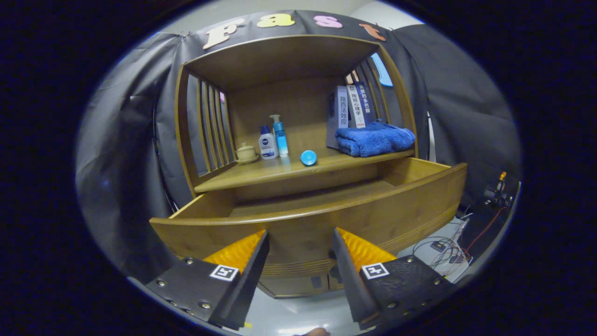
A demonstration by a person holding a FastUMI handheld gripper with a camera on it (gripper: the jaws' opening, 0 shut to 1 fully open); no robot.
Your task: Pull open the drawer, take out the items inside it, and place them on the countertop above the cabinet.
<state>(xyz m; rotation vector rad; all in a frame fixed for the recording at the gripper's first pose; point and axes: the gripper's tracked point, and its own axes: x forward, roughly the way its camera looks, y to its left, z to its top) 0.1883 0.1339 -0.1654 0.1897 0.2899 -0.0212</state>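
Note:
The wooden drawer (326,224) stands pulled out from the cabinet, its curved front panel just ahead of my fingers. My gripper (301,238) is open, with nothing between its fingers, close in front of that panel. The drawer's inside (308,198) shows a bare wooden floor from this angle; its near part is hidden behind the front panel. On the countertop (280,170) above the drawer sit a small blue round item (308,157), a white bottle (267,143), a blue pump bottle (280,136), a cream lidded cup (246,152), a folded blue towel (374,138) and several upright books (350,109).
The cabinet's hutch has slatted sides (212,126) and a roof over the countertop. Black cloth hangs behind and beside it. Cables and small devices (447,249) lie on the floor at the right. A lower cabinet door (298,284) is under the drawer.

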